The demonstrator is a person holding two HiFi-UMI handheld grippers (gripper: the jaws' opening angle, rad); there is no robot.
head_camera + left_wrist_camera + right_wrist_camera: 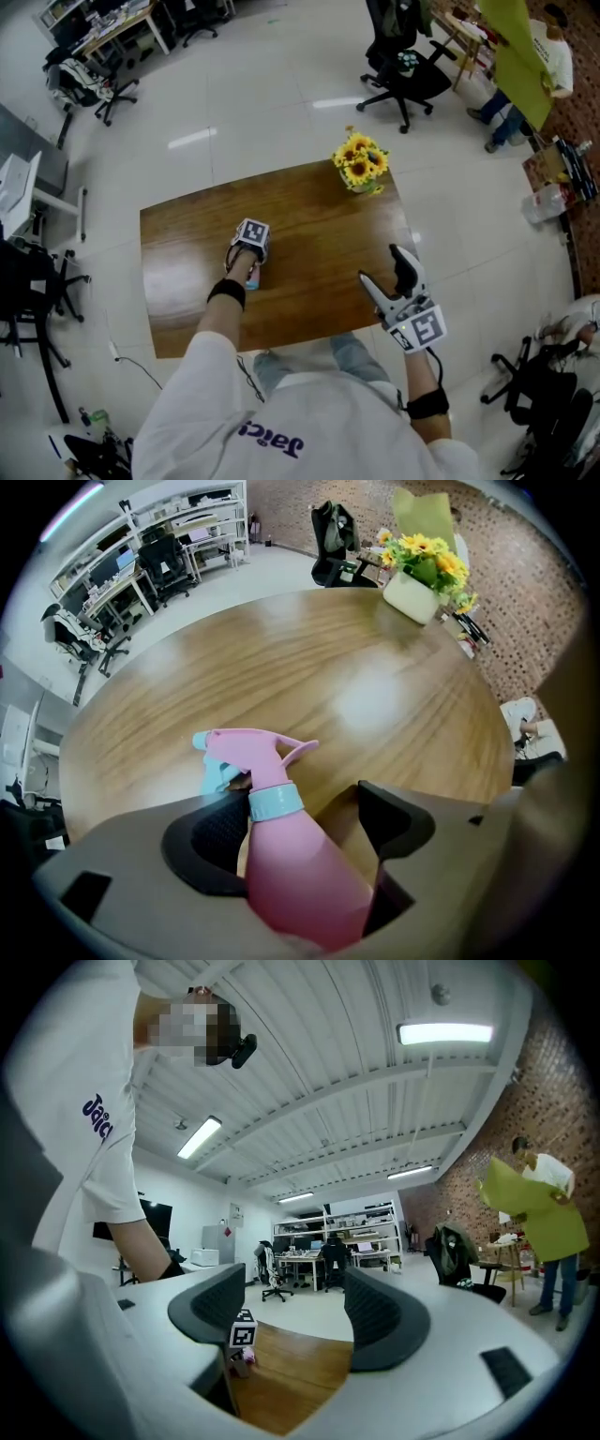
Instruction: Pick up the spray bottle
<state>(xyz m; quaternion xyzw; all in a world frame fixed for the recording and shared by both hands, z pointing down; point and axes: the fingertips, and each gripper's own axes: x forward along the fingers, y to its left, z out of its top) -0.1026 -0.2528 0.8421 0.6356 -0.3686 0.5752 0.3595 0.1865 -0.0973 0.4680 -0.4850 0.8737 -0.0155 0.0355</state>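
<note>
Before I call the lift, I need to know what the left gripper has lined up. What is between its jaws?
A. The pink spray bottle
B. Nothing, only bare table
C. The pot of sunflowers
A: the left gripper view shows the pink spray bottle lying between the jaws of the left gripper, while the sunflowers stand well beyond it.

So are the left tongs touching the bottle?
Touching. The left gripper view shows the bottle between the left tongs, its wide body flush against both pads, no gap.

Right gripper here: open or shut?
Open. The right gripper has its fingers wide apart in its own view, nothing between them, only the table beyond.
</note>
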